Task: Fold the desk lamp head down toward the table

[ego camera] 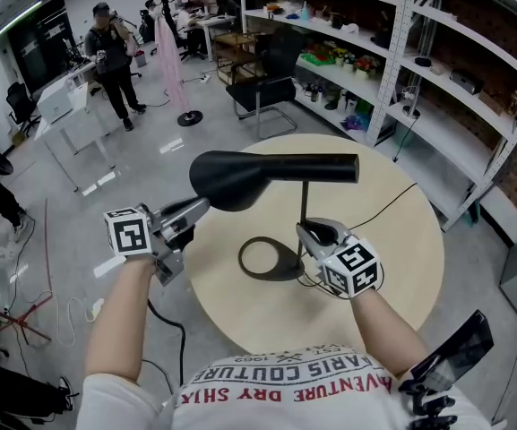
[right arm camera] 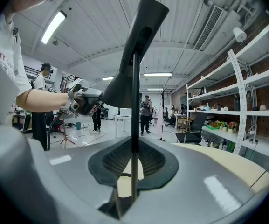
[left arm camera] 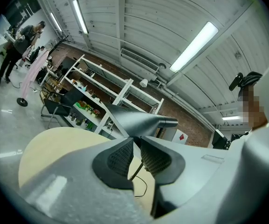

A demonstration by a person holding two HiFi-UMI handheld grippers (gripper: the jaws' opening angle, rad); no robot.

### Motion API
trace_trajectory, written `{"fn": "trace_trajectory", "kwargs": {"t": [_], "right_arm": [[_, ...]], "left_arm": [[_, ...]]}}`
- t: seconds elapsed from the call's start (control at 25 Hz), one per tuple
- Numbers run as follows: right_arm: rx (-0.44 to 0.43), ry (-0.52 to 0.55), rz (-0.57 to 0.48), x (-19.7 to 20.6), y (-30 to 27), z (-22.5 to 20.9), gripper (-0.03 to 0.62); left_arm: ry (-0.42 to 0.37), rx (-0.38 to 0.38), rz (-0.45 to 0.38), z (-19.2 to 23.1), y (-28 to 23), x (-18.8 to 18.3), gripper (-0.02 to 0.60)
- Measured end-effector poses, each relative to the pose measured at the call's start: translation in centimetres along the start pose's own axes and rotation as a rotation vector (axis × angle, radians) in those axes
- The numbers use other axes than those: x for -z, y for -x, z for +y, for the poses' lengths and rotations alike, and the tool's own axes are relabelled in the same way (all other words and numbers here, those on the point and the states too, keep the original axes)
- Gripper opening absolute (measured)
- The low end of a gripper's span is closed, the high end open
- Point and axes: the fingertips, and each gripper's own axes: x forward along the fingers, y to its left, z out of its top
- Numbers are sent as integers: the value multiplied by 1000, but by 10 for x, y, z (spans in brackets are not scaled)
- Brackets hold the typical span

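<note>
I've got one lamp (ego camera: 271,179) on the bench (ego camera: 401,240): my left gripper (ego camera: 197,208) pinches its head (ego camera: 240,177), my right gripper (ego camera: 305,231) clamps its stem (ego camera: 304,200).

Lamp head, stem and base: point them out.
Lamp head (ego camera: 240,179), head view, wide end.
Stem (right arm camera: 134,101), right gripper view, mid-rod.
Base (ego camera: 289,261), head view, ring's right side.

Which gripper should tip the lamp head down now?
Left. The left gripper is clamped on the lamp head at its wide end, while the right gripper grips low on the stem, steadying it.
</note>
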Motion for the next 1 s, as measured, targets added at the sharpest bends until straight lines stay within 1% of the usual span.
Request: {"fn": "trace_trajectory", "kwargs": {"t": [1.0], "right_arm": [[-8,-4,-1,4,2,1,44]], "left_arm": [[81,51,-21,2,-8,31,58]]}}
